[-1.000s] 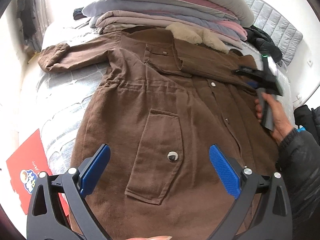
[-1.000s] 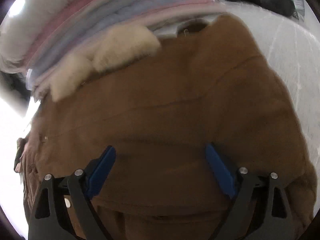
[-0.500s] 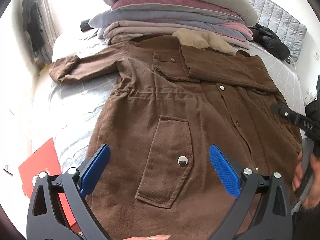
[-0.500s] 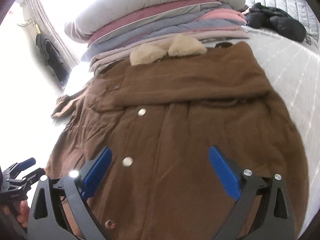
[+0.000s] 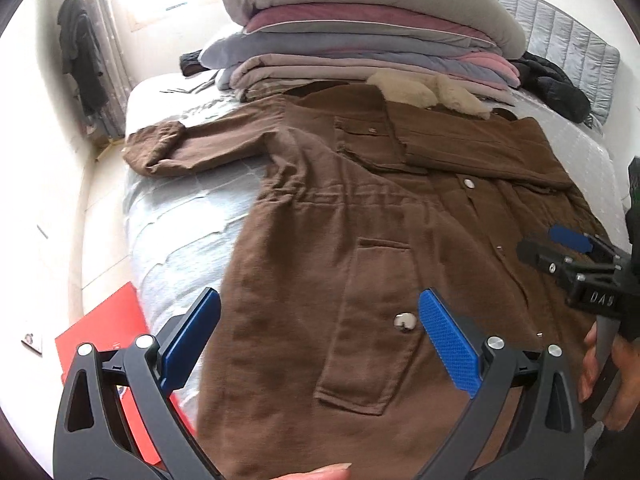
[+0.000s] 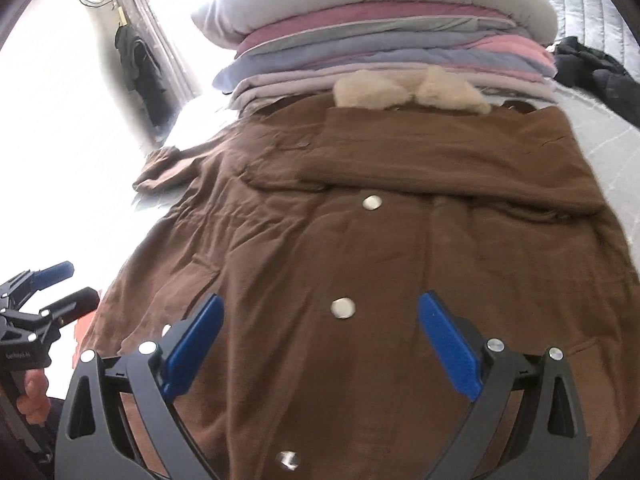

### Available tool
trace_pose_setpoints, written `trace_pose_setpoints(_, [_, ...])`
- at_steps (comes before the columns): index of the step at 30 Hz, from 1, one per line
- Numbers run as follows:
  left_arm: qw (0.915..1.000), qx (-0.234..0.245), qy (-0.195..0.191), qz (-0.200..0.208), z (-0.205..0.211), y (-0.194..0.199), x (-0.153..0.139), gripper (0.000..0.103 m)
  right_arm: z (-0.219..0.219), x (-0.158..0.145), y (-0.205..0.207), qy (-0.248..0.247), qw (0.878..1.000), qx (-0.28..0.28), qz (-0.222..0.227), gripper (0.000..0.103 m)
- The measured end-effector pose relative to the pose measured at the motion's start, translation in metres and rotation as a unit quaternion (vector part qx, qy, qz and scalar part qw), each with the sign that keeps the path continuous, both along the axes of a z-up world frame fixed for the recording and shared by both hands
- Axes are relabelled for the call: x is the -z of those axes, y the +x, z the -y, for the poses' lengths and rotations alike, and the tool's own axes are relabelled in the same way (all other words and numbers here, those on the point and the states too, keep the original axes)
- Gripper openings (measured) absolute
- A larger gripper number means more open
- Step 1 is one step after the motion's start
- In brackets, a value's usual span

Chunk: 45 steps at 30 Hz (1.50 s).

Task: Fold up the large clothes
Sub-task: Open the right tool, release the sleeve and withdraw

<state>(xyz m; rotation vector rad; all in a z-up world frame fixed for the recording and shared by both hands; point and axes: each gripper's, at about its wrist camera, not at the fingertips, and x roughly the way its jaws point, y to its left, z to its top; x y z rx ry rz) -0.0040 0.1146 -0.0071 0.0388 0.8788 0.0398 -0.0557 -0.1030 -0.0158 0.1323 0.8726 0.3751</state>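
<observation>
A large brown coat [image 5: 340,240] with a cream fur collar [image 5: 428,94] lies flat on the bed, front up. Its right sleeve [image 5: 472,148] is folded across the chest; the other sleeve [image 5: 188,148] stretches out to the left. My left gripper [image 5: 320,334] is open and empty above the coat's lower pocket. My right gripper [image 6: 320,334] is open and empty above the button line of the coat [image 6: 360,248]; it also shows at the right edge of the left wrist view [image 5: 572,248].
A tall stack of folded quilts and a pillow [image 5: 360,40] stands behind the collar. A black garment [image 5: 560,88] lies at the back right. A red box [image 5: 112,344] sits on the floor left of the bed [image 5: 180,216].
The right gripper has pulled back from the folded sleeve near the collar to the coat's lower half. The left gripper has drawn back slightly. Both stay open.
</observation>
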Motion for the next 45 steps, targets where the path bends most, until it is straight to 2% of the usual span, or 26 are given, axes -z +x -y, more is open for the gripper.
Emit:
trace_pose_setpoints(4, [0.9999,-0.003,-0.006,0.009,-0.008,-0.002,-0.004,0.096,-0.012,0.009,-0.001,-0.004,1.0,-0.014,-0.009,0.094])
trace_pose_setpoints(13, [0.9994,0.015,0.008,0.029,0.004,-0.003,-0.005,0.096,0.002,-0.003,-0.006,0.02,1.0,-0.001,0.01,0.094])
trace_pose_setpoints(19, [0.9999,0.008,-0.001,-0.009,0.001,0.004,0.004,0.096,0.008,-0.013,-0.009,0.035,0.999,0.002,0.023,0.094])
trace_pose_setpoints(21, [0.9997,0.016,0.019,-0.001,0.006,0.004,0.004,0.096,0.007,-0.015,-0.01,0.038,0.999,0.001,0.025,0.094])
trace_pose_setpoints(24, [0.9995,0.031,-0.003,0.01,0.006,0.004,0.002,0.095,0.008,-0.018,-0.011,0.04,0.999,-0.001,0.029,0.094])
trace_pose_setpoints(27, [0.9994,0.031,0.007,0.013,0.007,0.005,0.001,0.095,0.009,-0.02,-0.012,0.043,0.999,0.0,0.033,0.094])
trace_pose_setpoints(30, [0.9998,0.021,0.001,0.001,0.003,0.008,0.004,0.095,0.01,-0.022,-0.013,0.047,0.998,0.003,0.037,0.094])
trace_pose_setpoints(33, [0.9996,0.016,0.019,0.012,0.003,0.007,0.001,0.095,0.012,-0.023,-0.013,0.049,0.998,0.005,0.04,0.094])
trace_pose_setpoints(45, [0.9992,0.021,0.012,0.03,0.001,0.0,-0.007,0.096,0.009,-0.02,-0.013,0.044,0.998,0.004,0.037,0.094])
